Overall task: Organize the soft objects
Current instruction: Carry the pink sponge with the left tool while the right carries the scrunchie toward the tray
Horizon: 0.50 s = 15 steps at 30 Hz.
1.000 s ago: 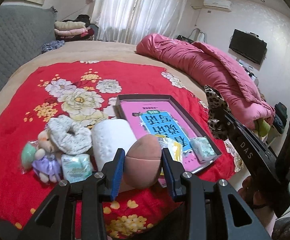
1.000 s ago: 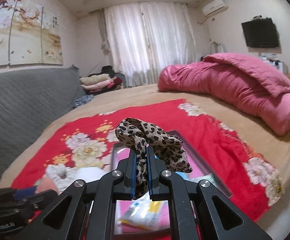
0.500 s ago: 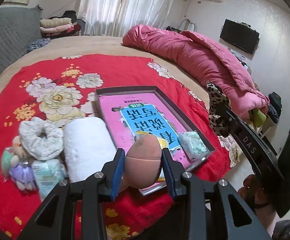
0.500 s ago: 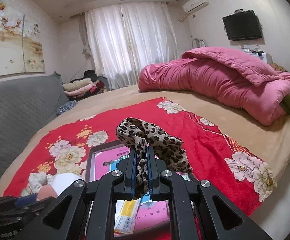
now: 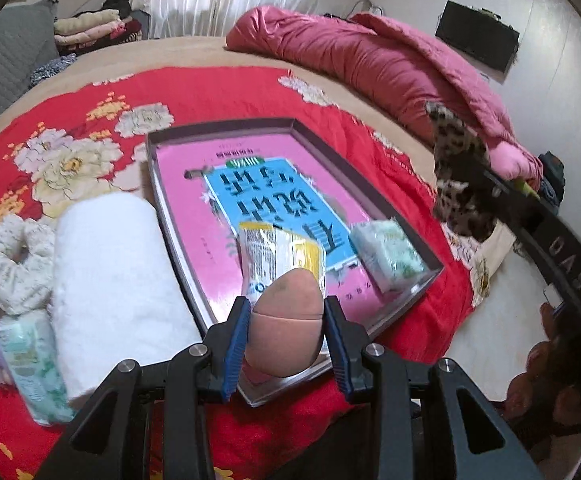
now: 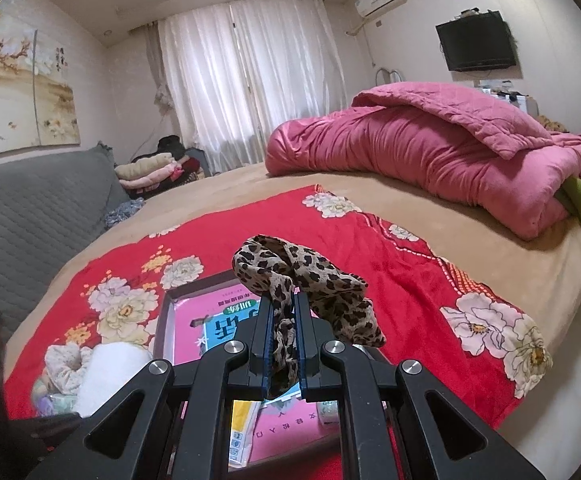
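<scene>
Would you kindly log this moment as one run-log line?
left tongs: shut on sponge, above tray | right tongs: shut on scrunchie | tray holds: two packets

Black fingers (image 5: 237, 330), blue pads, silver screws

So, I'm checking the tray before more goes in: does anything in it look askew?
The yellow-and-white packet lies crooked across the tray's printed sheet, its near end hidden behind the sponge. Nothing looks spilled or damaged.

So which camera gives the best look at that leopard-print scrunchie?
The right wrist view: the leopard-print scrunchie sits centre frame, sharp, pinched between the right gripper fingers. The left wrist view shows it only small and blurred near the right edge.
</scene>
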Each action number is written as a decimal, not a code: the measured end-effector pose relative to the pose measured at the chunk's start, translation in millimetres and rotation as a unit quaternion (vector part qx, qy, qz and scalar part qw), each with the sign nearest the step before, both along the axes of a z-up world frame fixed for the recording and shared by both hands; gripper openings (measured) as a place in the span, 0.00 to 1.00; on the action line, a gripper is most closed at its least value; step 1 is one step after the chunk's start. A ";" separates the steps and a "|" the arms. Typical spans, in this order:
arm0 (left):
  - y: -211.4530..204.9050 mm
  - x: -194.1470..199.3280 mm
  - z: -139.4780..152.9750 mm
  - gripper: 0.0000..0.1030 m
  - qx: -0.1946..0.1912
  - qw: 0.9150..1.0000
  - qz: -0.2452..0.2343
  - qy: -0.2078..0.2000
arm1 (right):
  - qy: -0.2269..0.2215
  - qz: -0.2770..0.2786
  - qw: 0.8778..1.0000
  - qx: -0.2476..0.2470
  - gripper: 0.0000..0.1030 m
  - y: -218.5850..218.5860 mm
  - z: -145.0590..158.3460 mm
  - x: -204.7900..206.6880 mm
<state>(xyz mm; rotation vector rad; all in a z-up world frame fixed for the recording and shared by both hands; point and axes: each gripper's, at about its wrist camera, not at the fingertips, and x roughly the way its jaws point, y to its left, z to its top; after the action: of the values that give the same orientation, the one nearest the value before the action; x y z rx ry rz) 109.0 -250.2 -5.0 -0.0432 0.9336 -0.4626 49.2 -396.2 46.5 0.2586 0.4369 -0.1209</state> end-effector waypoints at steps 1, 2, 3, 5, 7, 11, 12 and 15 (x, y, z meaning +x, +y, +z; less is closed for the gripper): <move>-1.8 0.1 -3.1 0.36 0.004 1.000 -0.002 0.002 | 0.001 0.001 1.000 -0.001 0.10 0.5 -0.7 0.6; -2.4 0.1 -4.9 0.36 0.007 1.000 -0.002 0.002 | 0.003 0.003 1.000 0.000 0.10 0.7 -1.7 1.5; -3.3 0.1 -6.9 0.36 0.008 1.000 -0.002 0.004 | 0.005 0.003 1.000 0.001 0.10 0.6 -2.9 2.4; -5.7 -1.4 -9.3 0.36 0.007 1.000 -0.008 0.006 | 0.009 0.005 1.000 0.000 0.10 1.0 -5.2 3.9; -8.4 -1.2 -11.2 0.36 0.014 1.000 -0.011 0.005 | 0.010 0.006 1.000 0.000 0.10 0.6 -6.6 5.0; -12.1 -2.3 -14.4 0.36 0.021 1.000 -0.016 0.002 | 0.019 0.012 1.000 0.002 0.10 0.5 -9.5 9.4; -12.9 -2.0 -14.8 0.36 0.022 1.000 -0.017 0.002 | 0.021 0.013 1.000 0.001 0.10 1.1 -10.7 10.0; -17.2 -2.1 -15.7 0.36 0.031 0.999 -0.021 -0.003 | 0.028 0.017 0.999 0.002 0.10 1.4 -13.7 12.9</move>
<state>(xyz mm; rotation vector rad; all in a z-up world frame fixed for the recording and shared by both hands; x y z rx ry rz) 106.9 -267.3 -20.8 0.0341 0.9442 -0.4717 62.1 -394.8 32.8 0.2516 0.4965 -0.0952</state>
